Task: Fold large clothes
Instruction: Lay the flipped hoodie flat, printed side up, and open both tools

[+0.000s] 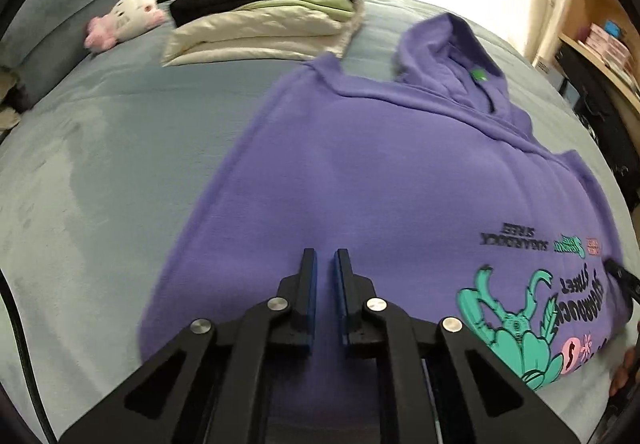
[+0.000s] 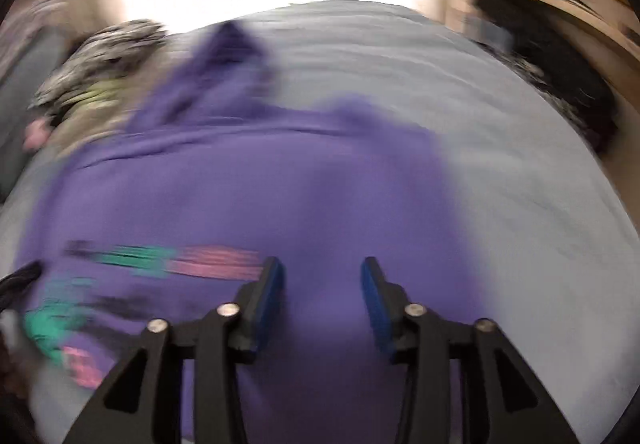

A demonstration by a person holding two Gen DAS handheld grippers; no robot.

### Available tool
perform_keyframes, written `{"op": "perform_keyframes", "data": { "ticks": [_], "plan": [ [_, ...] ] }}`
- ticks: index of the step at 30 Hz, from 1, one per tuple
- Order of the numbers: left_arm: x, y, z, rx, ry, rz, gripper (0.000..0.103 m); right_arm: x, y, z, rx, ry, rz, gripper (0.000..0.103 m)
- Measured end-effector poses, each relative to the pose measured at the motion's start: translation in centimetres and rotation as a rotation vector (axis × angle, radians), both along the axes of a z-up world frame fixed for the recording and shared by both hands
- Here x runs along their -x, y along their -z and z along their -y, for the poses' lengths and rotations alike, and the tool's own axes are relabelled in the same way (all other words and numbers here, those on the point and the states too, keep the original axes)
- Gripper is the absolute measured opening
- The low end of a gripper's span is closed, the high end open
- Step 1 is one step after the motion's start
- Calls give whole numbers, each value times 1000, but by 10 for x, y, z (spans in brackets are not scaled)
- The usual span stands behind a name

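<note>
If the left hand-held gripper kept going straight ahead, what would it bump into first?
Most likely the purple hoodie. The left hand-held gripper points across its plain purple body lying on the bed. Depth is hard to judge, so it may skim above the cloth first.

A purple hoodie (image 1: 360,180) lies spread flat on the pale blue bedspread (image 1: 100,172), sleeves tucked in. Its hood points toward the bedspread's far edge; a teal cartoon print (image 1: 516,320) faces up.
</note>
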State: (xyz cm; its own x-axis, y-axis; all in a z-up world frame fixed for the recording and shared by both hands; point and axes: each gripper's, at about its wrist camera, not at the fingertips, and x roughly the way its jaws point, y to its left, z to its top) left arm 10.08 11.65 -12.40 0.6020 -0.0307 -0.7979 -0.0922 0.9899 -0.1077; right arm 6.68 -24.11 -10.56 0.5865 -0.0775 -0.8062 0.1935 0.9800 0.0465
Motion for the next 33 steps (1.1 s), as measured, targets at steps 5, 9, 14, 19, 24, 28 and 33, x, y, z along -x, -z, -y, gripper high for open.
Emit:
{"op": "perform_keyframes", "data": {
  "ticks": [5,9,14,19,24,28,33],
  "plan": [
    [7,-2,1,-24,-8,3,7,37,-6,53,-154,80,54,31],
    [11,-14,9,9,3,-7,13,43,-18,35,-94,68,33,38],
    [30,-28,24,27,30,0,14,48,-36,-11,-126,-53,46,43],
    [53,-22,40,13,76,-25,14,51,-25,-61,-136,-188,0,46],
    [59,-15,35,0,61,-45,14,58,3,-64,-74,-171,-92,46],
    [61,-16,32,-6,53,-46,14,68,5,-39,-90,-99,-90,46],
    [65,-17,34,-29,51,-45,14,76,8,-23,-104,-51,-100,46]
  ]
}}
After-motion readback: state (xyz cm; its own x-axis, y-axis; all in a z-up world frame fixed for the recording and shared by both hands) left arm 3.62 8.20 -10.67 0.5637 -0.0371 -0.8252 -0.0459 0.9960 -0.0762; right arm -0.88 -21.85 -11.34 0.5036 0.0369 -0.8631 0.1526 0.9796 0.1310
